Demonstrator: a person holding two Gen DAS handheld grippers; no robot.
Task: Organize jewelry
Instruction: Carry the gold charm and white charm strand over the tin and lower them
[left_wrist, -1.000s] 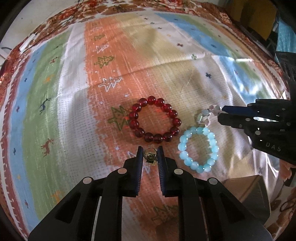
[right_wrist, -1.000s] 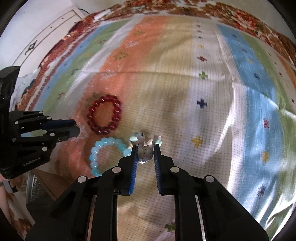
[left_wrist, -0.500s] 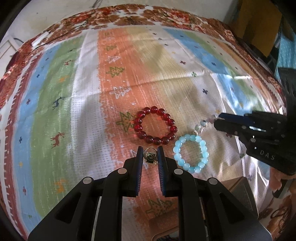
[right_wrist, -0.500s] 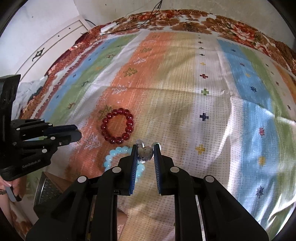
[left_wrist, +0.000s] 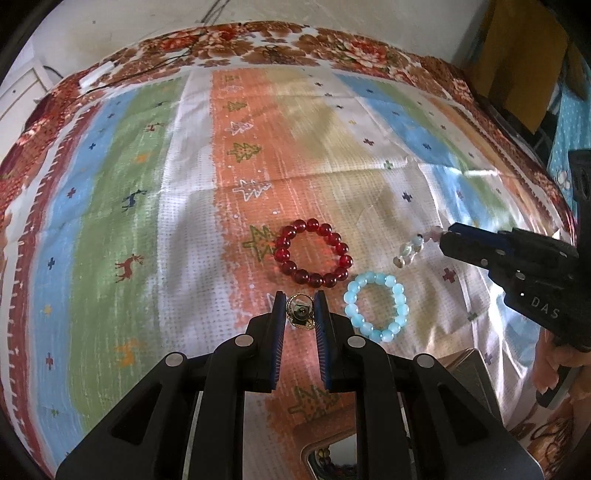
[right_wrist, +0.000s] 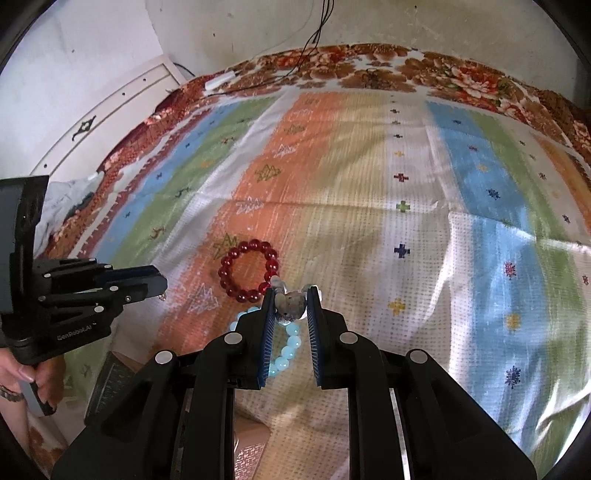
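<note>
Gold and shiny, a small ring (left_wrist: 300, 311) sits pinched between the jaws of my left gripper (left_wrist: 300, 314), held up above the bed cover (left_wrist: 184, 221). My right gripper (right_wrist: 291, 302) is clamped on a pale bead bracelet (right_wrist: 291, 304), also lifted. Below both lies a box (left_wrist: 332, 458), close under my left one, so I think that ring goes in first. The red bracelet (left_wrist: 313, 257) and blue bracelet (left_wrist: 376, 311) lie side by side on the cover.

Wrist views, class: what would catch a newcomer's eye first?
Two bead bracelets on the striped cloth: the red bracelet just beyond the blue bracelet. Each claw holds jewelry above them: the left claw a ring, the right claw a pale bracelet.
</note>
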